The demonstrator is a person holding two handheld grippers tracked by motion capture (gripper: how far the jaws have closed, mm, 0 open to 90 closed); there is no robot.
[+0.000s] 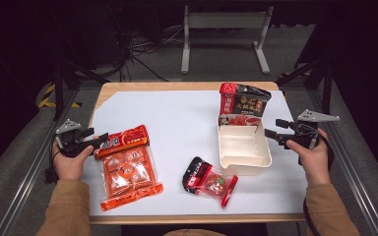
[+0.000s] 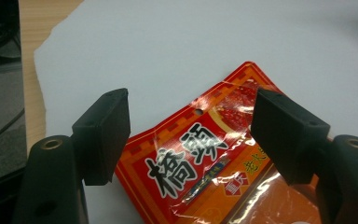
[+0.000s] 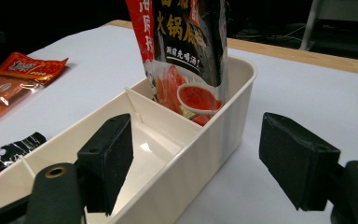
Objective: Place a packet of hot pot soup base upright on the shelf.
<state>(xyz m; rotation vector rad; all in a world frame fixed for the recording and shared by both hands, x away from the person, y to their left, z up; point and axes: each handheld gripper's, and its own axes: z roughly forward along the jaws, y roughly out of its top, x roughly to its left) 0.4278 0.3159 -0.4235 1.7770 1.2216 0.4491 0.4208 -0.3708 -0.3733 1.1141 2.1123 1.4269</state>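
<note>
A big orange snack packet (image 1: 128, 167) lies flat at the table's left. My left gripper (image 1: 101, 139) is at its red header, jaws open. In the left gripper view the header (image 2: 205, 158) lies between and below the open left gripper (image 2: 191, 121), with neither pad pressing on it. A cream divided bin (image 1: 246, 164) stands right of centre, and a black-and-red sauce packet (image 1: 243, 101) stands upright in its far compartment. My right gripper (image 1: 270, 129) is open at the bin's right wall. In the right gripper view that wall (image 3: 205, 154) runs between the jaws of the right gripper (image 3: 198, 135), below the sauce packet (image 3: 186, 32).
A small red-and-black packet (image 1: 209, 181) lies in front of the bin's near left corner. A white sheet (image 1: 177, 113) covers most of the wooden table. A metal table frame (image 1: 224, 19) stands on the floor beyond the far edge.
</note>
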